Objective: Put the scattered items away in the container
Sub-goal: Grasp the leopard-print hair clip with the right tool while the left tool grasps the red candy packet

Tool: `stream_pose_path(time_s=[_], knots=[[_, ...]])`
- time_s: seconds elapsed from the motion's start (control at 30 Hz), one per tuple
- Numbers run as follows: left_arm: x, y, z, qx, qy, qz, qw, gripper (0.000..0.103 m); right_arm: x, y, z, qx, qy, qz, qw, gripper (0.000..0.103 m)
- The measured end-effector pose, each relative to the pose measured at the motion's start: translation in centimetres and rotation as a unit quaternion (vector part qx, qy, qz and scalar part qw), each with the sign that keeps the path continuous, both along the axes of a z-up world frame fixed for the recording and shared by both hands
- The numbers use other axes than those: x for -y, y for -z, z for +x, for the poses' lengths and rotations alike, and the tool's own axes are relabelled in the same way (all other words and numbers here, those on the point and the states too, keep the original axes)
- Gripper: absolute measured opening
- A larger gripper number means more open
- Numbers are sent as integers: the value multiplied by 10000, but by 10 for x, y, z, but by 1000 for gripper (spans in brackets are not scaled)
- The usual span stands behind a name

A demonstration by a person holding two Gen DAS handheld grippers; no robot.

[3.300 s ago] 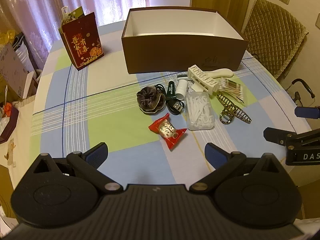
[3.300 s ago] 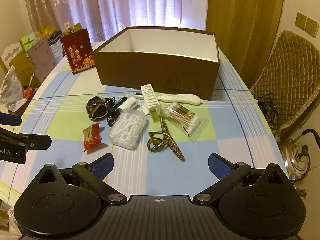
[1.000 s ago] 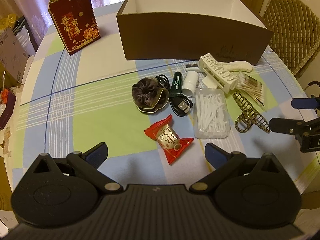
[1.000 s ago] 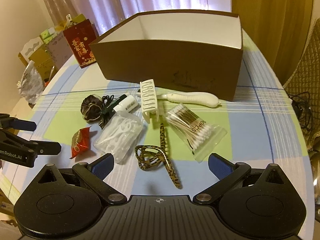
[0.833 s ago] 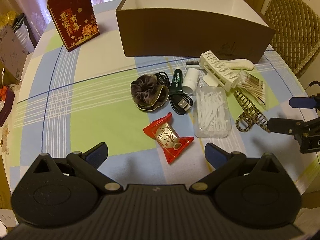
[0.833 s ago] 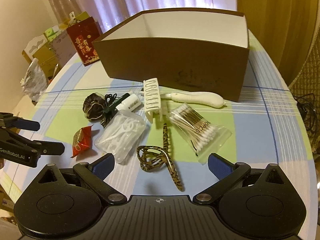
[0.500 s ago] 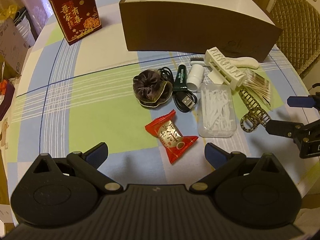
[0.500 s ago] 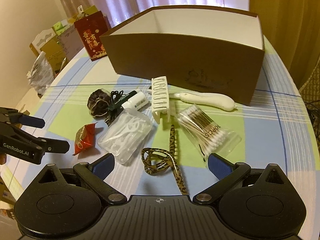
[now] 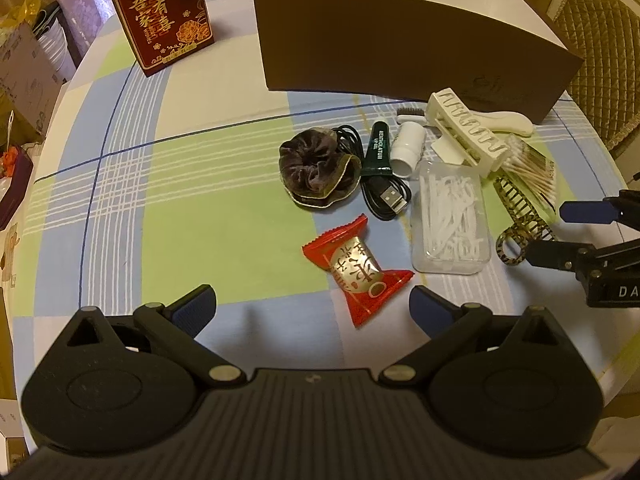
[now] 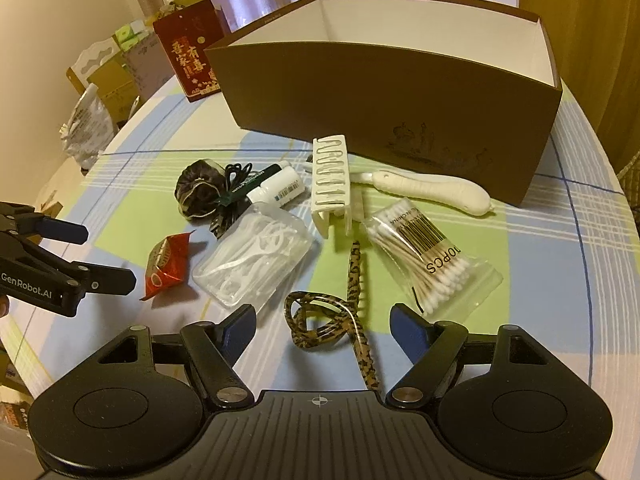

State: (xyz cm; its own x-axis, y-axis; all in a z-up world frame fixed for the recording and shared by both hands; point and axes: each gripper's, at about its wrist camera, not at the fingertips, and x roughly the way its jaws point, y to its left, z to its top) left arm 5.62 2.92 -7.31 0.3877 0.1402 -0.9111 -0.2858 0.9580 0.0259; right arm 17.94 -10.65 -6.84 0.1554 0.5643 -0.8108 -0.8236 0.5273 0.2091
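Off to the far left of my left gripper (image 9: 312, 306), a red gift bag (image 9: 162, 12) stands on the table (image 9: 120, 208) and has no part in this. Both of my grippers are spread wide and hold nothing. The left gripper hovers low over the table with the red candy (image 9: 358, 266) just ahead of it, lying between its fingertips' line and slightly right of centre. Beyond the candy sit the dark scrunchie (image 9: 316, 168), the black USB cable (image 9: 384, 196), a green tube (image 9: 378, 146) and a small white bottle (image 9: 408, 146). Further right is the clear box of floss picks (image 9: 450, 216), then the white hair claw (image 10: 332, 178) and the white brush (image 10: 432, 190). My right gripper (image 10: 322, 320) hangs over the leopard hair clip (image 10: 332, 316), whose looped end lies right between its open fingers, with the bag of cotton swabs (image 10: 430, 258) just ahead to its right. The brown box (image 10: 384, 92), the container, stands open and looks empty behind everything, well ahead of both grippers. I judge nothing is tidied yet: this is the first reach. Next I should lower each gripper, close on the candy and on the clip, keeping the thin clip from sliding flat under the fingers, then lift over the box wall.
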Motion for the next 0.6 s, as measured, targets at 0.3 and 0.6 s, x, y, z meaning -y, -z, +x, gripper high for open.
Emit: stream_pose_path(time_s=[0.3,0.6], knots=[[-2,4,3,-52,-55,-10,10000,102,-4,8,2,-92,-57,-79,9999,81],[-5,7,3,-93,-133,-3,9999,101,-15,23,1,61,-213,-225,9995,65]])
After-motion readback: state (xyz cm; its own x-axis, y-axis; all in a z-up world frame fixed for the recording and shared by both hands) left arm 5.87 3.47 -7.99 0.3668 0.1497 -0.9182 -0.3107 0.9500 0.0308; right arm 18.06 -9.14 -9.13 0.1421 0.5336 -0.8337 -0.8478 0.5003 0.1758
